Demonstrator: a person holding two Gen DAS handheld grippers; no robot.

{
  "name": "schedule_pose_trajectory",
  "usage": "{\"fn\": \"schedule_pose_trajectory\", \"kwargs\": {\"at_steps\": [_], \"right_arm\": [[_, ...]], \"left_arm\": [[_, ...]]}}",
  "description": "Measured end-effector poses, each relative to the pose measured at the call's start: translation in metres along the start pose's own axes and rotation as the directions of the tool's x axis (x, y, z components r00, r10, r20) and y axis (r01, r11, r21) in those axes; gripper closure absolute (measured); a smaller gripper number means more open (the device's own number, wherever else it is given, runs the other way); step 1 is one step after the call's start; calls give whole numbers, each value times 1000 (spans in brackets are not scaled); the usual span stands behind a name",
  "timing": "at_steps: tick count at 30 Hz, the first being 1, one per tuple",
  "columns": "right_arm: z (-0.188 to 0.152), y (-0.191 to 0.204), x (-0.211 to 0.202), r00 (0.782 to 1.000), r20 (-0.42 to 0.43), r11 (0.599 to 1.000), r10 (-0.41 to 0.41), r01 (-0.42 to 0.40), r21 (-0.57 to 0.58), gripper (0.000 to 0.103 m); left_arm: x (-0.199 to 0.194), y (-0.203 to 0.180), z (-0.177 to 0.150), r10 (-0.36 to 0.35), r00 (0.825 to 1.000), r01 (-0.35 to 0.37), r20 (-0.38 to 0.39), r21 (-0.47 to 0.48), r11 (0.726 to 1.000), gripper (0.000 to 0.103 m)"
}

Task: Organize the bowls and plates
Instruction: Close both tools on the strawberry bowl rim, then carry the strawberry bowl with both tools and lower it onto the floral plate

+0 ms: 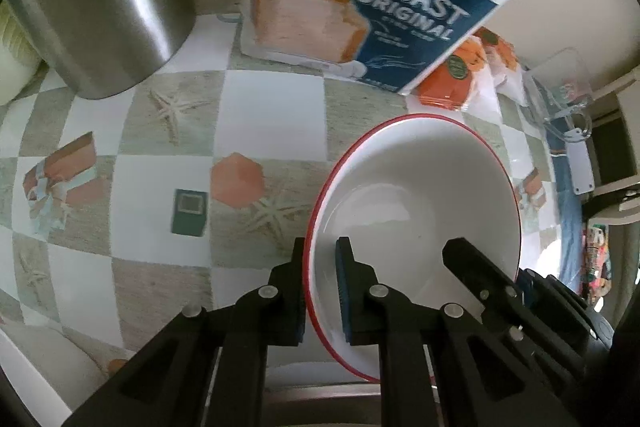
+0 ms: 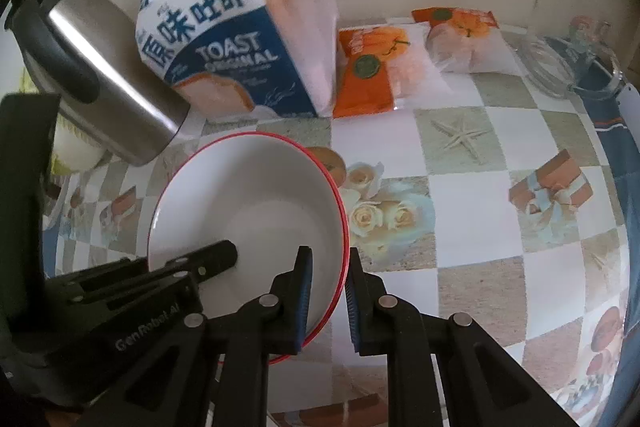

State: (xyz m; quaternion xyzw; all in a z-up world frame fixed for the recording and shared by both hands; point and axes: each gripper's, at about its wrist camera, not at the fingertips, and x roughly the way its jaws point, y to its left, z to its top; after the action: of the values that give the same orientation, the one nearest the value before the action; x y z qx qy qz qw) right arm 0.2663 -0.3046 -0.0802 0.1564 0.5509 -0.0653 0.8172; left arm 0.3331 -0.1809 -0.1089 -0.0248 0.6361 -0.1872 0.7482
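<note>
A white bowl with a red rim [image 1: 416, 211] is held tilted above a checkered tablecloth [image 1: 168, 187]. The left gripper [image 1: 322, 291] pinches its left rim, one finger inside and one outside. The right gripper [image 2: 329, 301] straddles the right rim, slightly parted. Far behind stand a toast bag [image 2: 224, 47] and steel kettle [image 1: 104, 7].

On the table [image 2: 472, 195], the toast bag [image 2: 224, 55] stands at the far side, the kettle [image 2: 108, 83] to its left and two bread packets [image 2: 372, 71] to its right. The bowl [image 2: 248, 207] sits nearer, in front of the bag.
</note>
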Motion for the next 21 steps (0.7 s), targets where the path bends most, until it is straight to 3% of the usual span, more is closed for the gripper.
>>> {"fn": "schedule_pose_trajectory", "kwargs": {"at_steps": [12,21], "right_arm": [[2,-18,-59,996,86,1000,-11,9,24,86],[-26,2,-103,992,124,999,-15,20,-37,86]], "left_arm": [[-44,-50,-17,-41,997,35,72,76,996,89],[-89,-41,-47,-52,994,47,93,54,997,89]]}}
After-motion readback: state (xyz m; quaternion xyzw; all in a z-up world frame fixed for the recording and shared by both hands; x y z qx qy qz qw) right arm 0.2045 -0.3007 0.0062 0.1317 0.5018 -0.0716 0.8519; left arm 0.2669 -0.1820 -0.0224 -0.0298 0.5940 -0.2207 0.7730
